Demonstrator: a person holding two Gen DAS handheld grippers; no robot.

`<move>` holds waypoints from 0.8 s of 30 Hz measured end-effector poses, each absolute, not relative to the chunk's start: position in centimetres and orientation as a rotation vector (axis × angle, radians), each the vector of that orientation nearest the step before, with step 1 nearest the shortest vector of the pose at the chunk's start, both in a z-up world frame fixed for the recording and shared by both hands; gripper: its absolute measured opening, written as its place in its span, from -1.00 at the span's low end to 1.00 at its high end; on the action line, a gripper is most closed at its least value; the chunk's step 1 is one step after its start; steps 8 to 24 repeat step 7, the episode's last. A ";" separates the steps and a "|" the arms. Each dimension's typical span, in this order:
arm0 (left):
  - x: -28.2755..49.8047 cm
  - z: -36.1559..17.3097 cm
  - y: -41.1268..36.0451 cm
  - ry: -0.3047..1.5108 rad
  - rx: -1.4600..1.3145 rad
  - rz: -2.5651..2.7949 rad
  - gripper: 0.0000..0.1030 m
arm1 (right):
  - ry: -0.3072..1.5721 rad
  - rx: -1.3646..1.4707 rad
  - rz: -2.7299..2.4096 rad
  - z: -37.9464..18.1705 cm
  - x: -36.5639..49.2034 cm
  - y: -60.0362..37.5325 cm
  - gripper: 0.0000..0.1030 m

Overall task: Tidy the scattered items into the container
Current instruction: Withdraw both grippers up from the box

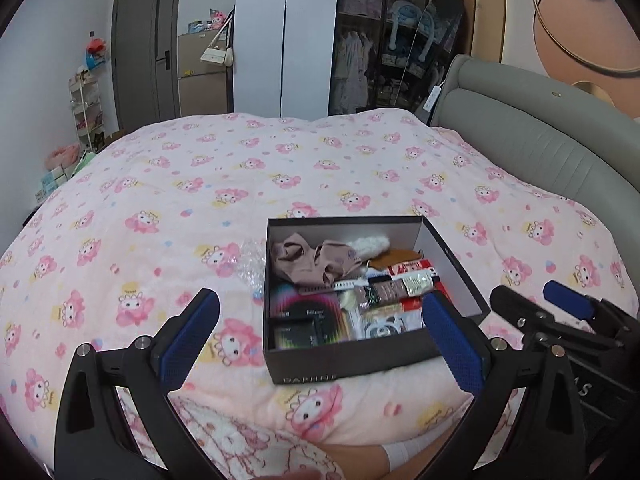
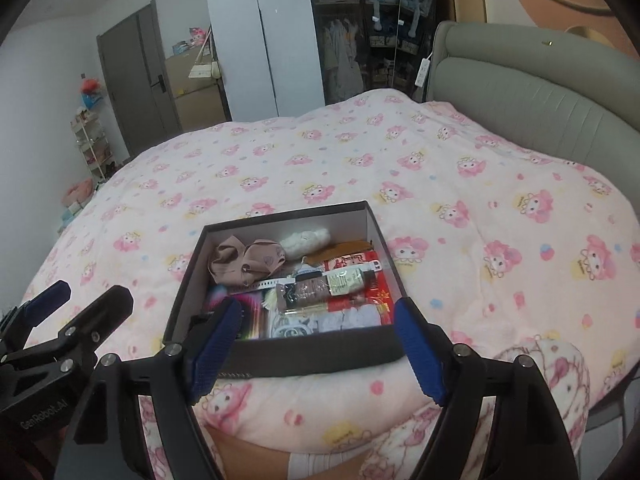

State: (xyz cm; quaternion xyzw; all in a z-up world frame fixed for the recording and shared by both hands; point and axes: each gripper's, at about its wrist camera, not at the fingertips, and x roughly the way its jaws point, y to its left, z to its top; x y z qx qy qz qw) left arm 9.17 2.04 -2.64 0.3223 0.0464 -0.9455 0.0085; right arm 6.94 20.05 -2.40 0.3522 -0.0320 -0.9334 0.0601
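Both claws hang empty above the near edge of the bed: the left claw has its blue-padded jaws spread wide with nothing between them, and the right claw stands just as wide, also gripping nothing. The dark rectangular cardboard box sits open on the pale pink cartoon-print quilt, just ahead of both claws and between them. It is already well filled: a crumpled mauve fabric piece, a white fluffy thing, a red printed packet, a white strap and several small packets. The only stray thing I can make out is a crinkled clear plastic wrap lying on the quilt against the box's left wall. I judge the sorting nearly done, with a drop just finished. The next move would call for the left claw to pinch that wrap, which is thin and slippery, and lift it over the wall.
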 end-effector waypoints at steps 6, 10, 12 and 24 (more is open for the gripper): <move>9.5 -3.0 2.4 0.159 1.032 -2.973 0.99 | -0.106 1.079 -2.840 -2.6 7.7 20.5 0.49; 9.5 -3.1 2.6 0.156 1.045 -2.975 0.99 | -0.108 1.090 -2.833 -2.8 7.7 20.5 0.49; 9.5 -3.1 2.6 0.156 1.045 -2.975 0.99 | -0.108 1.090 -2.833 -2.8 7.7 20.5 0.49; 9.5 -3.1 2.6 0.156 1.045 -2.975 0.99 | -0.108 1.090 -2.833 -2.8 7.7 20.5 0.49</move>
